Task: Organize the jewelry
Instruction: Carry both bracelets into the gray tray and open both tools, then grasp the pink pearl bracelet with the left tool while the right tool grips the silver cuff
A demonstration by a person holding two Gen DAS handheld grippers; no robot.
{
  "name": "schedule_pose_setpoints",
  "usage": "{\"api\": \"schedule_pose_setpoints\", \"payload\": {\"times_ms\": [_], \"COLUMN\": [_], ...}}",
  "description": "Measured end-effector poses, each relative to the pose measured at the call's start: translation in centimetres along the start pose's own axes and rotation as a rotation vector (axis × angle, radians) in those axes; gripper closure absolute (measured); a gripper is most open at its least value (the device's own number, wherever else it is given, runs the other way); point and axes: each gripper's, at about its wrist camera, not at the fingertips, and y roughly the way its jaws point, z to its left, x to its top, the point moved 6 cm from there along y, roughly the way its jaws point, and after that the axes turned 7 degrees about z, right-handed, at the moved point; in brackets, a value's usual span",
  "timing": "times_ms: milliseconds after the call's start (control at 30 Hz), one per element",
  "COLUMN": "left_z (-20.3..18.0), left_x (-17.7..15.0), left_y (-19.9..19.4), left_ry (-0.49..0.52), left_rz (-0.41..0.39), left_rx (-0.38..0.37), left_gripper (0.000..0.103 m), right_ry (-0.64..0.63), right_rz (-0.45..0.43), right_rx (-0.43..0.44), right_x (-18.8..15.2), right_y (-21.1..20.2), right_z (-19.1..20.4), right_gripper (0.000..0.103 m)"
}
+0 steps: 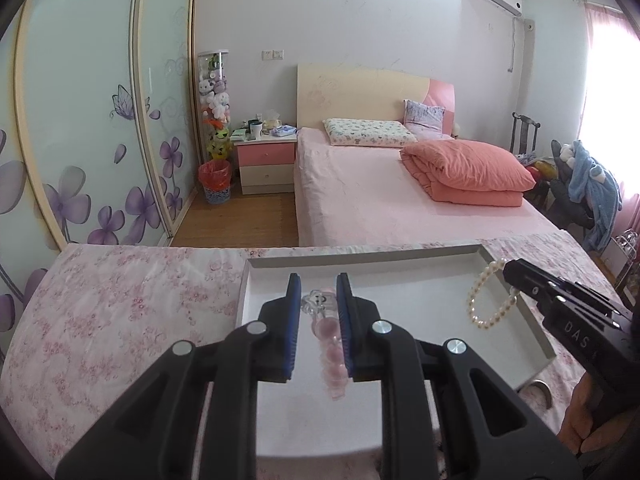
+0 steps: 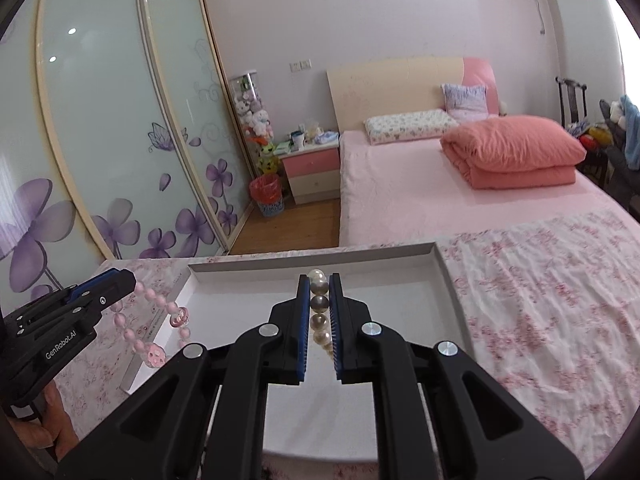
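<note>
Left gripper [image 1: 319, 292] pinches pink bead bracelet [image 1: 330, 354], right gripper [image 2: 319, 292] pinches pearl bracelet [image 2: 320, 312], both hanging over the white tray [image 1: 360, 258] just ahead: lower each well apart before releasing.

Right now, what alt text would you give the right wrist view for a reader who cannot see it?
The right gripper is shut on a pearl bracelet above a shallow white tray on a pink floral cloth. At lower left, the left gripper holds a pink bead bracelet beside the tray's edge. Behind is a pink bed.
</note>
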Motion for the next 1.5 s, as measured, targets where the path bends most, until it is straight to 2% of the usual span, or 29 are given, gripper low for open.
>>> {"api": "schedule_pose_setpoints", "payload": {"times_ms": [267, 333, 367, 400, 433, 467, 767, 833, 1033, 1233, 1367, 1500], "left_z": [-0.6, -0.6, -0.6, -0.7, -0.6, -0.5, 1.1, 1.4, 2.4, 2.7, 2.6, 2.3], "left_x": [0.2, 0.1, 0.1, 0.1, 0.2, 0.2, -0.2, -0.7, -3.7, -8.1, -10.8, -12.8], "left_y": [3.7, 4.2, 4.3, 4.3, 4.2, 4.1, 1.7, 0.7, -3.6, -7.3, -8.6, -8.8], "left_ry": [0.004, 0.002, 0.003, 0.004, 0.004, 0.002, -0.029, -0.037, -0.048, -0.042, -0.031, -0.014], "left_rz": [0.040, 0.042, 0.033, 0.029, 0.023, 0.019, 0.005, 0.000, -0.011, 0.005, 0.019, 0.044], "left_rx": [0.000, -0.002, 0.003, 0.003, 0.006, 0.010, 0.036, 0.032, 0.019, -0.013, -0.026, -0.037], "left_gripper": [0.084, 0.083, 0.081, 0.078, 0.073, 0.072, 0.071, 0.068, 0.059, 0.048, 0.037, 0.032], "right_ry": [-0.001, 0.000, 0.004, 0.008, 0.009, 0.009, 0.006, 0.002, 0.003, 0.007, -0.007, -0.016], "right_rz": [0.058, 0.055, 0.049, 0.038, 0.028, 0.027, -0.002, -0.007, 0.014, 0.106, 0.173, 0.255], "right_rx": [-0.050, -0.062, -0.068, -0.072, -0.080, -0.085, -0.108, -0.110, -0.112, -0.139, -0.169, -0.180], "right_x": [-0.2, -0.3, -0.3, -0.3, -0.3, -0.2, -0.5, -0.9, -3.4, -7.7, -10.2, -12.1], "right_y": [2.3, 2.0, 1.8, 1.5, 1.2, 1.3, -1.5, -2.7, -5.7, -6.7, -6.3, -5.1], "right_z": [-0.9, -1.4, -1.6, -2.0, -2.3, -2.5, -3.4, -3.5, -3.9, -5.0, -5.7, -6.1], "right_gripper": [0.092, 0.083, 0.069, 0.060, 0.059, 0.059, 0.059, 0.059, 0.059, 0.058, 0.046, 0.036]}}
